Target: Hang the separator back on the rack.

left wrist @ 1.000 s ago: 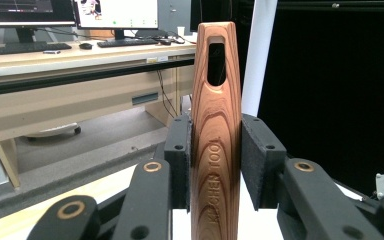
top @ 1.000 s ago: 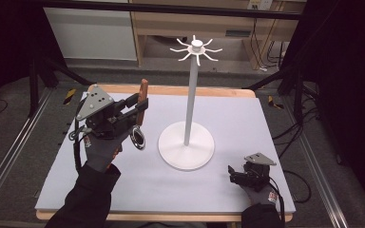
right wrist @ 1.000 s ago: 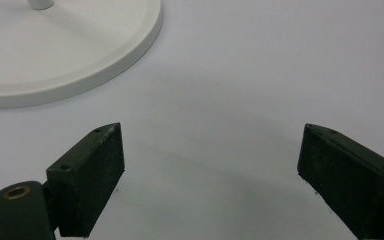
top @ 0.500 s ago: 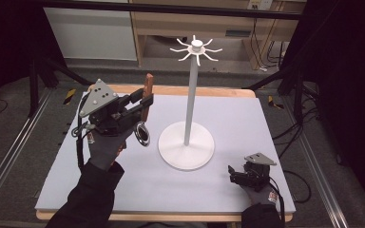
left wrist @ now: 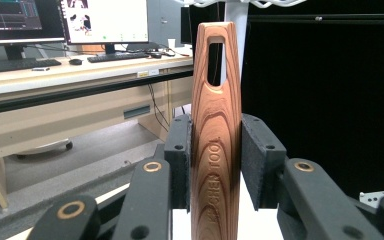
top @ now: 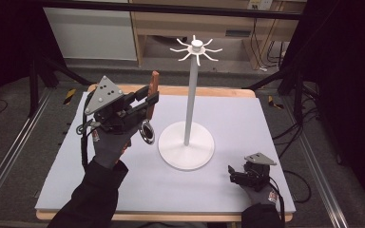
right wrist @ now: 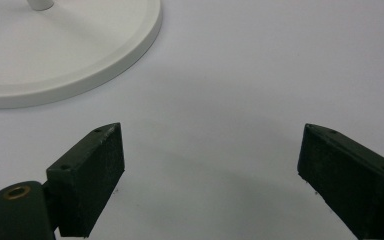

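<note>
Since the earlier frame you're carrying the left gripper [top: 142, 102] up toward 1 o'clock, nearer the white stand [top: 186, 142]. It's pinching the wooden-handled tool [left wrist: 216, 125] upright, at 9 o'clock of the pole. Your right gripper [right wrist: 210, 175] is resting spread at 5 o'clock, holding nothing.

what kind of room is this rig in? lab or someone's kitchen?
Most likely a lab or office workspace, not a kitchen. The left gripper view shows a desk with monitors and a keyboard. In the high view, the work table stands inside a metal frame with dark curtains and loose cables on the floor.
</note>
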Demonstrator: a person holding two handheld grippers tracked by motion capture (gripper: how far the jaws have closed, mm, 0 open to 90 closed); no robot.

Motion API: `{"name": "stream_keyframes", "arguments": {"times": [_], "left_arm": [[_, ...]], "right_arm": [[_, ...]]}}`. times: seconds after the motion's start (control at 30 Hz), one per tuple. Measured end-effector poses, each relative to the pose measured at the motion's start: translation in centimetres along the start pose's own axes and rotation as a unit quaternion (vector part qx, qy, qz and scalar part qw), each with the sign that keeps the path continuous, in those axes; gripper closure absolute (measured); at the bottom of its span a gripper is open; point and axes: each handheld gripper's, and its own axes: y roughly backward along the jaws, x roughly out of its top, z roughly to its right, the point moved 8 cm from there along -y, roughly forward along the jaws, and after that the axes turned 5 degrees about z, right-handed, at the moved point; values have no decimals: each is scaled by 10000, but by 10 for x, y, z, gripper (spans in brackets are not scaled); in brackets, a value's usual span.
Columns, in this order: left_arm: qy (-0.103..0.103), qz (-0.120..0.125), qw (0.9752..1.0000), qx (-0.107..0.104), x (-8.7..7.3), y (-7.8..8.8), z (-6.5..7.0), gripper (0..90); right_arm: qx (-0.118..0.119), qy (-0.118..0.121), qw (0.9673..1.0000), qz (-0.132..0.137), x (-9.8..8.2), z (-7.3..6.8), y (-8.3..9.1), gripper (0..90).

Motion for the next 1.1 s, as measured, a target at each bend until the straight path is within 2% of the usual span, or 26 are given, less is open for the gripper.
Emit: {"name": "stream_keyframes", "arguments": {"times": [0.03, 0.07, 0.17, 0.23, 0.53, 1.1], "left_arm": [[51, -32, 10000, -15, 0, 0, 2, 673], [-6, 6, 10000, -4, 2, -1, 1, 673], [40, -18, 10000, -21, 4, -2, 4, 673], [-59, 33, 10000, -13, 8, -3, 4, 673], [-152, 47, 9999, -25, 19, -9, 10, 673], [-162, 1, 9999, -30, 32, -19, 13, 673]], "right_arm": [[2, -2, 10000, 12, 0, 0, 0, 118], [1, -6, 10000, 15, 0, 0, 0, 118], [0, -18, 10000, 21, 0, 0, 0, 118], [0, -26, 10000, 19, 0, 0, 0, 118], [11, -17, 10000, 33, 1, 0, 0, 118], [22, -15, 10000, 46, 1, 1, 0, 118]]}}
